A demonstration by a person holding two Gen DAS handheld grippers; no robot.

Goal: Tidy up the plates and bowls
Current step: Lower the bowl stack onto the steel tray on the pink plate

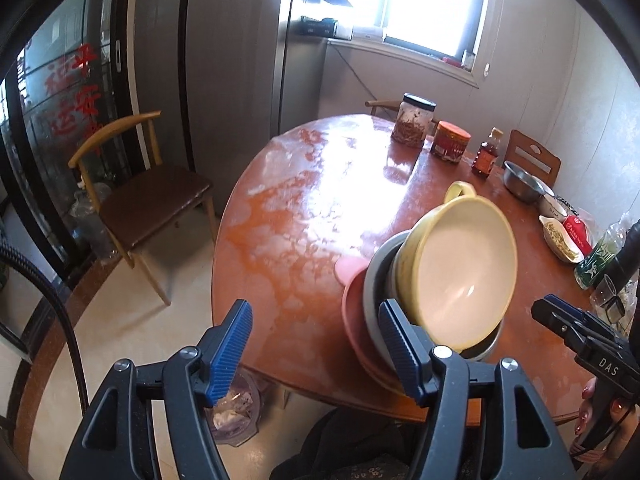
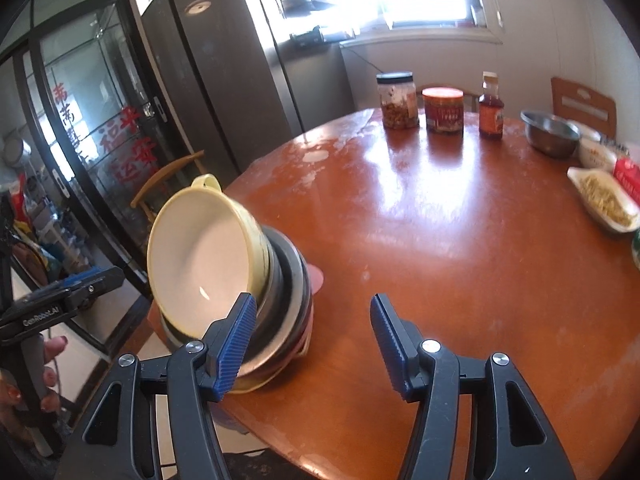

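Note:
A stack of dishes stands on the round wooden table (image 1: 320, 200) near its front edge. On top is a yellow bowl with a handle (image 1: 460, 272), white inside, over a grey metal plate (image 1: 376, 276), with pink plates (image 1: 354, 304) at the bottom. The stack also shows in the right wrist view (image 2: 208, 256). My left gripper (image 1: 316, 352) is open and empty, its right finger beside the stack. My right gripper (image 2: 312, 344) is open and empty, its left finger in front of the stack. The right gripper also shows in the left view (image 1: 568, 328).
At the table's far side stand a dark-lidded jar (image 1: 412, 120), a red tin (image 1: 450, 142), a brown bottle (image 1: 486, 154), a steel bowl (image 1: 520, 182) and a tray of food (image 1: 560, 240). A wooden chair (image 1: 140, 196) stands left of the table, by a fridge (image 2: 224, 68).

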